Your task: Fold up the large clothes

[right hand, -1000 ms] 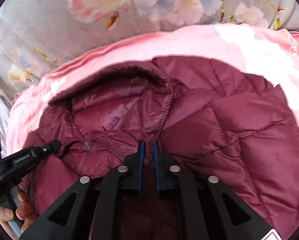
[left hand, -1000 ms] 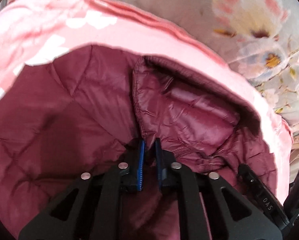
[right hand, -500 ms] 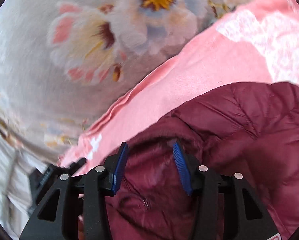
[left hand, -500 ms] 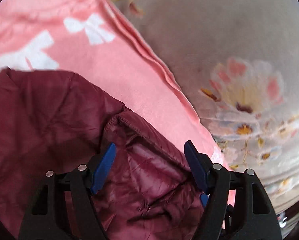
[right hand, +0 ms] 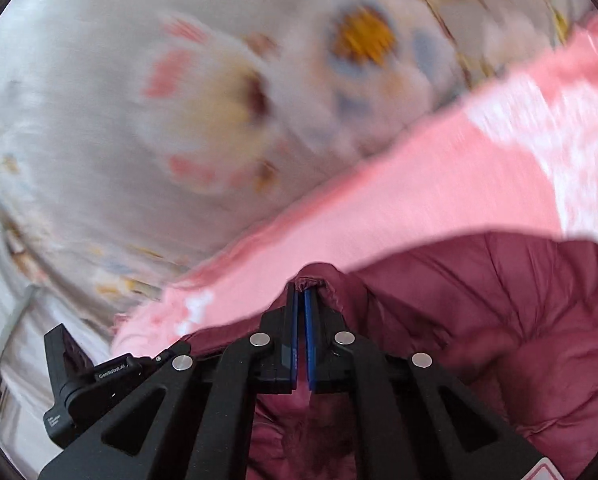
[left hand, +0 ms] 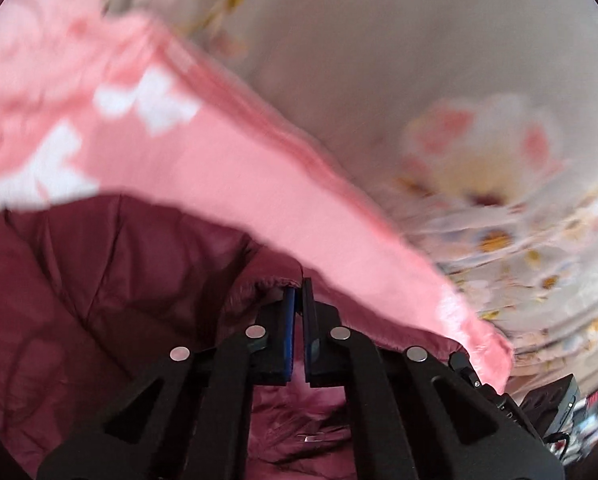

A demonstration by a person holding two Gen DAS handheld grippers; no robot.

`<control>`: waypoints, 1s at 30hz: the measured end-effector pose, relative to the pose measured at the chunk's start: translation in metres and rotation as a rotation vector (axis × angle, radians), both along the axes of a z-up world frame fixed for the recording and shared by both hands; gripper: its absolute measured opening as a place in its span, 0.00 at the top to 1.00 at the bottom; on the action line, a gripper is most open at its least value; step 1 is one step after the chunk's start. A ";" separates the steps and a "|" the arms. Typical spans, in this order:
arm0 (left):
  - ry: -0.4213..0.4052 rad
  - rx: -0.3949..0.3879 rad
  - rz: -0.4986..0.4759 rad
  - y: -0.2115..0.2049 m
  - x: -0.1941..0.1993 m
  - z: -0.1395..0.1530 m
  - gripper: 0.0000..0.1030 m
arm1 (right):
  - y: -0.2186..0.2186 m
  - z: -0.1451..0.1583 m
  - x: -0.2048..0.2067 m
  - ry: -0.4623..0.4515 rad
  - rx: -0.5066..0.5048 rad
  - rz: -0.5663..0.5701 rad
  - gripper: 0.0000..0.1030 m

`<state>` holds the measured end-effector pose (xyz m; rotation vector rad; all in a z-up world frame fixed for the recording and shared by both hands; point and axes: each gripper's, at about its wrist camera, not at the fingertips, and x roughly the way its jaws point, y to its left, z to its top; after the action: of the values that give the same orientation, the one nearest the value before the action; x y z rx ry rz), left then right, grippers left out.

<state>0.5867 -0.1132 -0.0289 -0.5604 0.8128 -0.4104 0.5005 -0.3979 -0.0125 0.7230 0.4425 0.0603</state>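
Maroon quilted fabric fills the near left of the left wrist view: it is the puffer jacket (left hand: 99,300), lying on a pink blanket (left hand: 227,184) with white bow shapes. Near the middle, the left gripper (left hand: 298,312) is clenched on a stitched edge of the jacket, its blue pads almost together with the fabric pinched between them. Farther to the right lies the pale bed sheet (left hand: 479,140) with a flower print, much blurred. At the near right edge part of the other black tool shows.

In the right wrist view, the far left is the flowered bed sheet (right hand: 99,120). At the near left a black device (right hand: 83,376) carries small white writing that seems to read "GenRobot.AI"; the other label below it is too small to read. In the middle the right gripper (right hand: 300,308) is clamped on a stitched edge of the jacket (right hand: 499,320). The pink blanket (right hand: 419,208) runs behind it to the far right.
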 end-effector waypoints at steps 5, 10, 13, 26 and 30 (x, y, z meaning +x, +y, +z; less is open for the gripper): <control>-0.037 0.033 -0.034 0.001 -0.014 0.013 0.98 | 0.009 -0.010 0.005 0.147 -0.130 0.023 0.97; 0.078 0.160 -0.043 -0.005 -0.017 -0.042 0.98 | 0.013 -0.050 0.013 0.309 -0.167 0.040 0.97; 0.134 0.176 -0.041 -0.008 -0.010 -0.068 0.98 | 0.017 -0.070 0.024 0.392 -0.206 0.046 0.97; -0.053 0.310 -0.020 -0.001 -0.039 -0.022 0.85 | 0.031 -0.010 -0.024 0.214 -0.350 -0.021 0.87; -0.091 0.268 -0.017 -0.013 -0.028 0.000 0.85 | 0.042 -0.015 0.008 0.241 -0.393 0.015 0.92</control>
<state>0.5591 -0.1267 -0.0286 -0.2837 0.7706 -0.3338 0.5081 -0.3559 -0.0274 0.3400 0.6681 -0.0992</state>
